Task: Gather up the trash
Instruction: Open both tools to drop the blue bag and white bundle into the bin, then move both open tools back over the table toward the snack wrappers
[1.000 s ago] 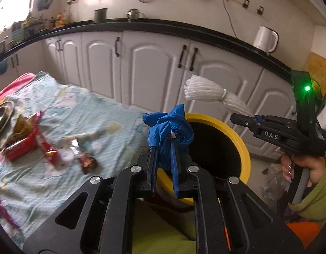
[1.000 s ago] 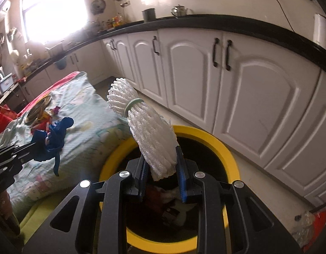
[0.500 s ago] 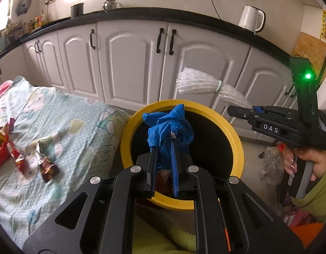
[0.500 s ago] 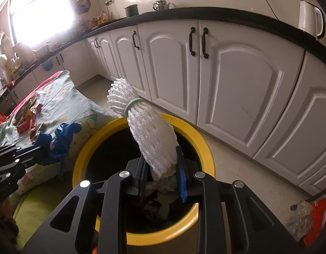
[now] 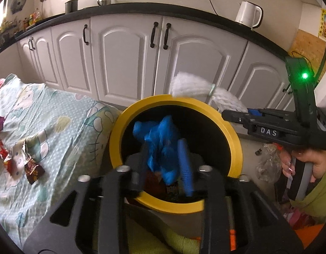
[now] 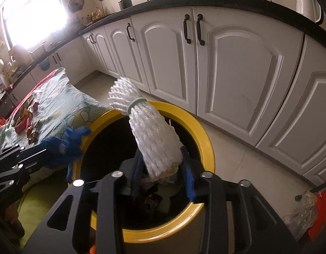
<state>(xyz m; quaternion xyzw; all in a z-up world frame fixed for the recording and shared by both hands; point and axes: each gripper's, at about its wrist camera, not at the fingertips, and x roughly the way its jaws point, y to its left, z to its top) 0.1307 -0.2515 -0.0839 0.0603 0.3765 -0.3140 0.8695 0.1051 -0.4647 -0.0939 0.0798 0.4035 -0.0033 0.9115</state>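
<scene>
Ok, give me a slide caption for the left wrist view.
Left gripper opens, dropping blue glove over yellow bin; right gripper with white net beside.

Both grippers' jaws now parted over yellow bin [image 5: 235,148] — blue glove [image 5: 160,141], white net [image 6: 156,139] released

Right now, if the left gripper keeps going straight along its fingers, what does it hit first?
Probably the bin's dark inside wall or the trash in it. The left gripper points into the bin mouth, its jaws apart around the blue bag. Depth is unclear.
</scene>
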